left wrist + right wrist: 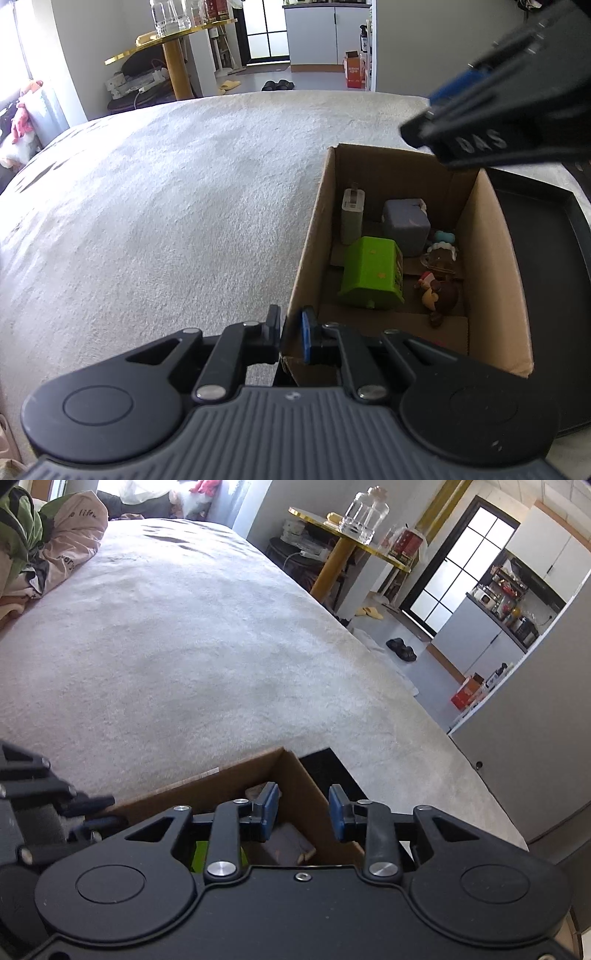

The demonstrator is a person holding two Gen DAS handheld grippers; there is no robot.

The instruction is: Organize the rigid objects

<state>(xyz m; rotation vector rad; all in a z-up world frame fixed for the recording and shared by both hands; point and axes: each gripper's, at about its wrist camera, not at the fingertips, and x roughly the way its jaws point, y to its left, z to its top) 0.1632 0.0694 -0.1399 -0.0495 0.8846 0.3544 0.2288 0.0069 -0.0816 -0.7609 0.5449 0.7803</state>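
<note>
left tongs (291, 332): nearest thing in the left wrist view; clenched on the near-left wall of the cardboard box (306, 243), one pad outside and the blue pad inside, holding it steady.
right tongs (303, 814): released and empty, jaws spread wide, hanging above the box's far-right corner; in the left wrist view they show as a dark blur at upper right.
task's things: all seem to be inside the box already; none shows on the bed (155, 192).
green block (371, 275): near-middle of the box floor, lying on its side, long axis running left to right.
brown figurines (439, 291): right of the green block, against the right wall, small and tumbled.
white charger (352, 218): far-left corner, standing upright against the wall.
grey cube (406, 225): far middle, just right of the charger, touching or almost touching the green block.
key relation: the contents lie below and nearer than the right tongs, so any reach goes straight down past the rim; the right tongs are the free ones.
in the way: the box's tall walls and the tight packing leave little room for spread jaws.
black tray (546, 266): right of the box, just beside it, bare where visible.
progress, as a judgement: sorting looks close to finished.
far: gold round side table (173, 40) with glass jars beyond the bed.
</note>
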